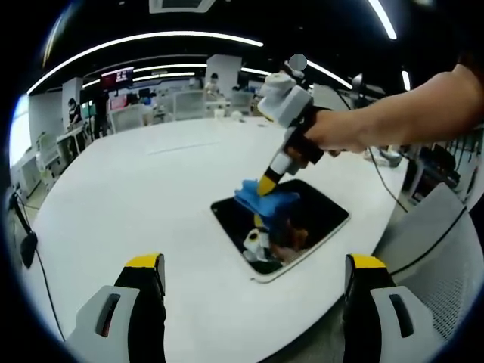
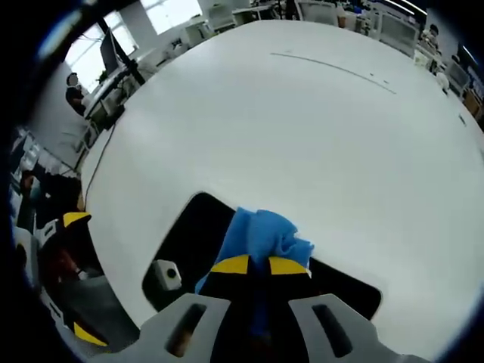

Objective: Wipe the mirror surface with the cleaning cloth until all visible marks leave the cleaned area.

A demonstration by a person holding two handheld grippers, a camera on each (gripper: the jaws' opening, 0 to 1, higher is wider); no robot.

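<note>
Pressing the crumpled blue cleaning cloth (image 1: 266,198) flat on the dark rectangular mirror (image 1: 321,215), the right gripper (image 2: 252,265) clamps it; sweep every corner. The left gripper (image 1: 253,272) hangs wide, empty.

The mirror (image 1: 302,219) is a dark rectangular pane with rounded corners and a thin pale edge, lying flat on the white tabletop (image 1: 151,197) near its edge. Its glass reflects a gripper and a hand. The cloth (image 2: 261,238) is bright blue and crumpled into a bunch, resting on the mirror toward one long side, pinched between yellow-tipped fingers (image 2: 234,265) that press it against the glass
</note>
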